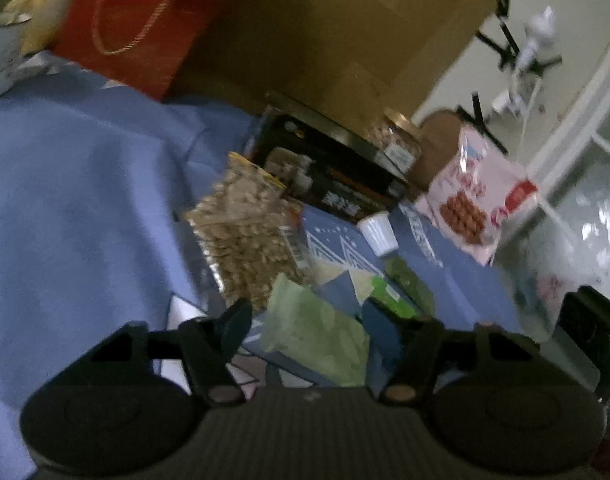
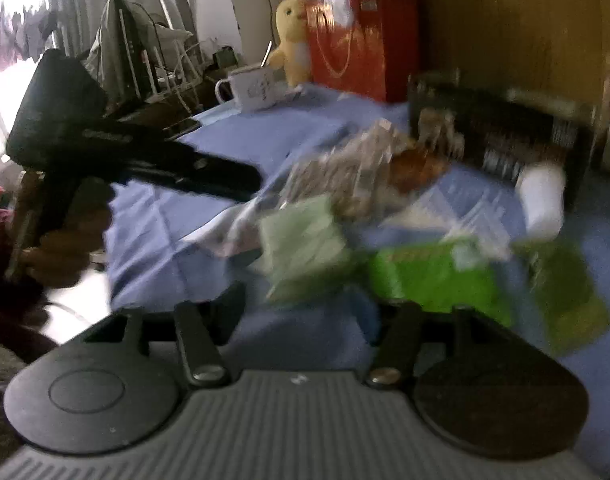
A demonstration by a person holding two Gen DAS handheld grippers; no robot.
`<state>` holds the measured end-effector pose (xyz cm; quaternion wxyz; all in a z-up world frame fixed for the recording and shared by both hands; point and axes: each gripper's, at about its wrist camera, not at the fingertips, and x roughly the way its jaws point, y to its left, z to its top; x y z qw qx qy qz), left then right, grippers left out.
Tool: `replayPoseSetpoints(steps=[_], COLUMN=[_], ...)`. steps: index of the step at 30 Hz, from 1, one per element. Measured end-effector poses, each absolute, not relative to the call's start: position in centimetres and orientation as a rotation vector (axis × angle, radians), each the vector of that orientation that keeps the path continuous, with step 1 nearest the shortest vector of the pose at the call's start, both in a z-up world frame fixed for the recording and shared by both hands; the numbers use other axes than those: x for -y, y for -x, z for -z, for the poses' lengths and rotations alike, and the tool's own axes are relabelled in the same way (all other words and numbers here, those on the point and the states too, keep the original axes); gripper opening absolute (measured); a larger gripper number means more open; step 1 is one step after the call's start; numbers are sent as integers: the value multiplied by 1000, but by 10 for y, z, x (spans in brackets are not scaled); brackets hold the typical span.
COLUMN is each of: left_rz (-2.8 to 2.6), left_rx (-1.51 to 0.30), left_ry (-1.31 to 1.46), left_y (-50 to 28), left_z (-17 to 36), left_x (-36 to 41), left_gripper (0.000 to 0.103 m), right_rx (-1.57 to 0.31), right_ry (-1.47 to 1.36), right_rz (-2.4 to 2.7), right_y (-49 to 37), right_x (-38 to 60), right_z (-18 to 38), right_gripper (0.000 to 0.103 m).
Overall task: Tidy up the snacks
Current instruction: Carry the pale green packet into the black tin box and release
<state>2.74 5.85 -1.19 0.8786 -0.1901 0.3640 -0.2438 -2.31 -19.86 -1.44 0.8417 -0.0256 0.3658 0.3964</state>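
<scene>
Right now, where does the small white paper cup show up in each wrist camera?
Left wrist: the white cup sits right of centre, on the blue cloth just in front of the black box.
Right wrist: the white cup is blurred at the right side, again in front of the black box.
Shared landmark: the red gift bag at the back.

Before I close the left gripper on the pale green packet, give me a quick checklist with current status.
1. Left gripper open: ok.
2. Pale green packet between its fingers: ok.
3. Nut bag clear of the fingers: cannot tell, it lies close to the left finger.
4. Right gripper open and holding nothing: ok.
5. Bright green pack clear of the packet: cannot tell, blurred.
</scene>
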Motion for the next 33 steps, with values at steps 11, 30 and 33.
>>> replayPoseSetpoints(steps=[11, 30, 33], left_rz=[600, 594, 612], left_rx=[-841, -779, -718], left_ry=[422, 386, 335], left_y=[-18, -37, -59], left_z=[28, -6, -33], left_x=[-46, -43, -30], left_gripper=[42, 26, 26], right_rx=[-704, -667, -602], right_ry=[169, 147, 91], right_rz=[-724, -752, -724], right_y=[18, 9, -6], right_x=[175, 179, 190], right_z=[18, 8, -9], right_gripper=[37, 30, 30])
